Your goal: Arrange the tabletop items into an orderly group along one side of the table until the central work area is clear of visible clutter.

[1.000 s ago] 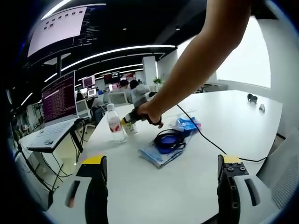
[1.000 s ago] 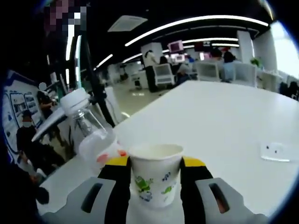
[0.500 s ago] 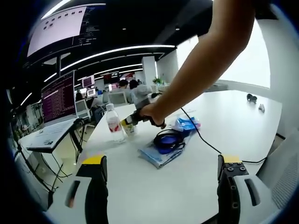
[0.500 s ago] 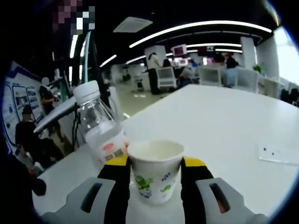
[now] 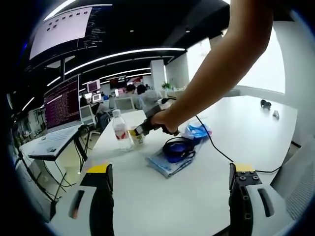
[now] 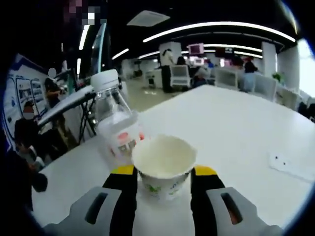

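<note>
Paper cup (image 6: 164,166) sits low centre in the right gripper view, clamped between the right gripper (image 6: 163,183) jaws, water bottle (image 6: 117,125) just beside it at left near the counter (image 6: 236,132) edge. Cup print partly hidden by jaws. Left gripper (image 5: 170,189) jaws wide apart, holding nothing, over bare counter; blue pouch (image 5: 170,161) and black cable coil (image 5: 177,146) mid-frame, forearm (image 5: 216,64) reaching down from upper right.

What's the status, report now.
Right hand-held gripper shut on paper cup, beside water bottle. Left hand-held gripper open, empty. Blue pouch and coiled cable mid-table.
</note>
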`<state>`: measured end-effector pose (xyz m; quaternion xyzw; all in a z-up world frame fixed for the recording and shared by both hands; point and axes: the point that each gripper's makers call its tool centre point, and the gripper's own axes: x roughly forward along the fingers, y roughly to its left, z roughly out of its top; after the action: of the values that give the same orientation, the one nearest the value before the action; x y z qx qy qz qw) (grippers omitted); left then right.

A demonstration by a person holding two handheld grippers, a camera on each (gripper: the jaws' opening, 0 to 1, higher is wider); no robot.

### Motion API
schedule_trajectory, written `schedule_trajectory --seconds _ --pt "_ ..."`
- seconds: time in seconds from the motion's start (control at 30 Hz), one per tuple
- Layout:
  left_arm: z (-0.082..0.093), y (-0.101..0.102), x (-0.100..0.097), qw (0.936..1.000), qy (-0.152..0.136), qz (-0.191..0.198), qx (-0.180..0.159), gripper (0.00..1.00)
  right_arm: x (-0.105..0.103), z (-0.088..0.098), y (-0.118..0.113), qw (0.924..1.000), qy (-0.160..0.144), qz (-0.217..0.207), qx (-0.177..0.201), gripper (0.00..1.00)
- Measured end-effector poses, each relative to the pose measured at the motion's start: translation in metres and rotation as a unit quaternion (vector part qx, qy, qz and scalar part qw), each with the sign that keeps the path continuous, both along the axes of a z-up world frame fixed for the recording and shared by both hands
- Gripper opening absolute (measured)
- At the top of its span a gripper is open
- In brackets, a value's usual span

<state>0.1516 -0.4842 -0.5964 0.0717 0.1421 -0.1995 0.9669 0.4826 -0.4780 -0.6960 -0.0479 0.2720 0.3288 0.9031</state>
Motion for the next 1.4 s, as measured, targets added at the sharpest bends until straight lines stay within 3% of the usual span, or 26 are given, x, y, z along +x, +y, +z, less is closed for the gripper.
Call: schedule_trajectory --seconds 0.3,0.63,1.0,1.4 --pt "0.001 0.000 0.000 1.0000 -0.001 0.000 -0.002 0.99 -0.014 -0.004 -0.001 0.9999 0.007 -0.007 -0.004 0.36" --pt "0.001 0.000 -0.001 1.0000 -0.002 -0.002 -0.004 0.99 -0.009 -0.012 -0.003 0.9998 0.011 -0.001 -0.014 0.35" --pt "0.002 -0.001 -0.002 1.0000 -0.002 -0.005 -0.008 1.00 -0.018 -0.019 -0.008 0.9991 0.028 0.005 -0.030 0.31" --pt "0.001 -0.002 -0.002 1.0000 -0.002 -0.007 -0.005 1.00 -0.029 -0.022 -0.022 0.9977 0.044 0.009 -0.050 0.45"
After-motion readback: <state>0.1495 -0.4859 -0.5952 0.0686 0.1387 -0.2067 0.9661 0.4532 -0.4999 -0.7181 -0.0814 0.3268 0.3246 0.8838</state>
